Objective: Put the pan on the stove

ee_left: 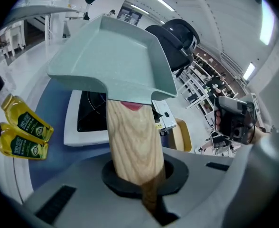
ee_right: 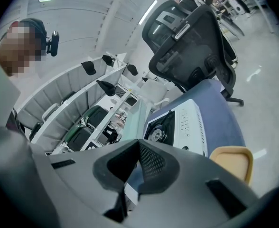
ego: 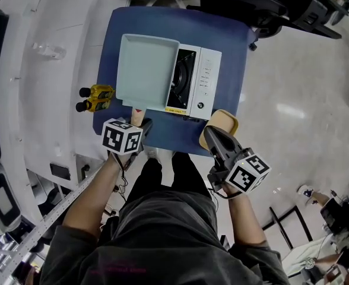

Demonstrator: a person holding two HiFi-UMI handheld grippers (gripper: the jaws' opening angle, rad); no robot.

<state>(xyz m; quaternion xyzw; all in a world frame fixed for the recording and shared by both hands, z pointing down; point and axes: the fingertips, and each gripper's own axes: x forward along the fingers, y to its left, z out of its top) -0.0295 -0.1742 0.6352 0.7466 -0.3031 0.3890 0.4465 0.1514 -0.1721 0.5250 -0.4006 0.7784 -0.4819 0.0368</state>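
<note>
Head view first: the pan (ego: pixel 146 70), a pale green square one, sits over the left part of the white stove (ego: pixel 201 79) in the middle of the blue desk (ego: pixel 234 40) and sticks out past the stove's left side. Its wooden handle (ego: pixel 137 116) points at the near edge, and the left gripper (ego: pixel 140 123) has it clamped. Two yellow bottles (ego: pixel 96 98) lie at the desk's left edge. A tan dish (ego: pixel 227 121) is at the near right corner, with the right gripper (ego: pixel 213 136) over its near side.

Left gripper view: the fingers are closed tight on the end of the handle (ee_left: pixel 134 141). You see the pan (ee_left: pixel 116 56) from underneath, raised with the stove (ee_left: pixel 89 127) showing below it, so it's not down flat. The bottles (ee_left: pixel 23 132) are off to the left and the dish (ee_left: pixel 181 133) peeks out on the right.

Right gripper view: the right gripper (ee_right: pixel 135 167) has its jaws pressed together with nothing in them. Past them are the stove (ee_right: pixel 187 122), the pan (ee_right: pixel 135 118) edge-on beside the burner, the dish (ee_right: pixel 232 161) and a black office chair (ee_right: pixel 191 37) beyond the desk's far edge.
</note>
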